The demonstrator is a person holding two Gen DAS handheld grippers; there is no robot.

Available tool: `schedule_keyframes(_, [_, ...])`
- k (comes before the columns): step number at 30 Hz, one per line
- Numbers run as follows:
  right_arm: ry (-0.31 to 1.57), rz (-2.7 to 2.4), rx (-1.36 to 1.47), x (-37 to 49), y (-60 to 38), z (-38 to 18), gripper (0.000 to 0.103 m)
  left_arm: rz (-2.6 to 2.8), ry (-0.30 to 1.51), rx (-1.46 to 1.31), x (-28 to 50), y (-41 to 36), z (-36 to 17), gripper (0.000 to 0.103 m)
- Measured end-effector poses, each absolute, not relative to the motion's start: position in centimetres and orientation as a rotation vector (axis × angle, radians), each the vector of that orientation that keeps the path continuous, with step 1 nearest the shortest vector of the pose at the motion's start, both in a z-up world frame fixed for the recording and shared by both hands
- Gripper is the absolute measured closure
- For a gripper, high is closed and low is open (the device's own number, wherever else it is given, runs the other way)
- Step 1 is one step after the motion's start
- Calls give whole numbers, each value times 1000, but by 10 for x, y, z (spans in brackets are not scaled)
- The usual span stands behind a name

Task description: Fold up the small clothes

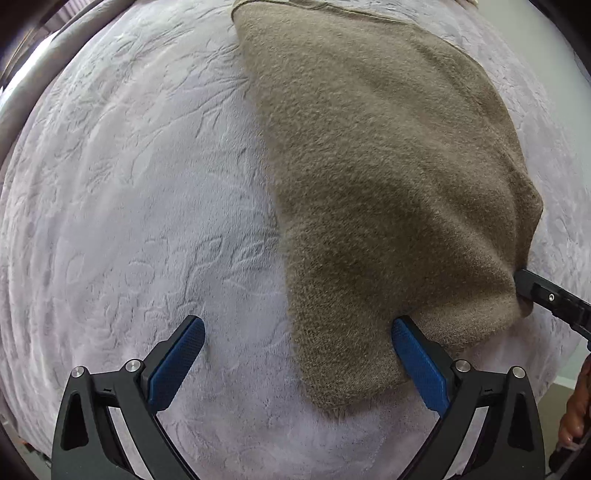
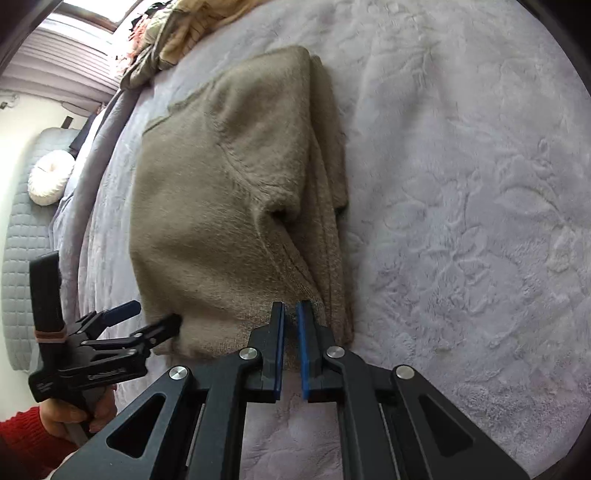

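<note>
Sweater [image 2: 236,206] lies on the bed, on a pale embossed blanket [image 2: 461,221], already folded lengthwise: layered edges stack along its right side in the right wrist view, sleeve seam visible on top. Looks like a mid-fold state, judging by the stacked layers.

Right gripper [image 2: 291,317]: jaws nearly closed, only a thin slit between the blue pads, sitting at the sweater's near hem corner. Fabric appears to run into the slit, and the left wrist view shows the right gripper's tip [image 1: 532,284] buried in a bunched corner of the knit, so I read it as pinching the hem. Thin grip, likely only one or two layers caught.

Left gripper [image 1: 297,332]: jaws wide open, pointing down at the bed. One pad [image 1: 406,343] touches or just overlaps the sweater's near edge; the other [image 1: 184,350] is over bare blanket. Nothing clamped. In the right wrist view it sits at the opposite near corner of the hem.

Why this layout: both grippers on the same hem edge, one per corner, is the setup for lifting the bottom and carrying it over toward the collar end. Right has its corner; left is positioned to take its own.

Risk: the left's span straddles the edge, so closing may catch blanket pile with the knit.

Pile of other clothes [image 2: 177,33] waits at the far bed edge.
</note>
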State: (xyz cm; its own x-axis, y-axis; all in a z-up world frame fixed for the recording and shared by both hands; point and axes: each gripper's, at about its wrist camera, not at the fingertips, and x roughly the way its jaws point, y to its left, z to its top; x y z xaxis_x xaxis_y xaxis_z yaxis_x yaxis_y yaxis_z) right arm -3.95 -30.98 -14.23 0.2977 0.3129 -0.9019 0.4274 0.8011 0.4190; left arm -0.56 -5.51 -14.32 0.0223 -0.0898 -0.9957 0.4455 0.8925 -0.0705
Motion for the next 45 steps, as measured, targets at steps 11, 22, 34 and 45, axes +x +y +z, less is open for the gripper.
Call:
schedule_keyframes(11, [1348,-74,492,-40,-289,-140,100,-434,1506,293,-26,-45,-146,1])
schedule_keyframes(22, [1321,-73,554,-38,-285,-117,93,-412,1517,313,-24,-46,-137,1])
schedule_keyframes(34, [1415,52,547,-5,-245,-141,93,-351,1514,312,-23,-24,-123,1])
schedule_keyframes(45, [1432,-24,561,-34,-260,-133,93,-375,1503,316,-15,-17,-102,1])
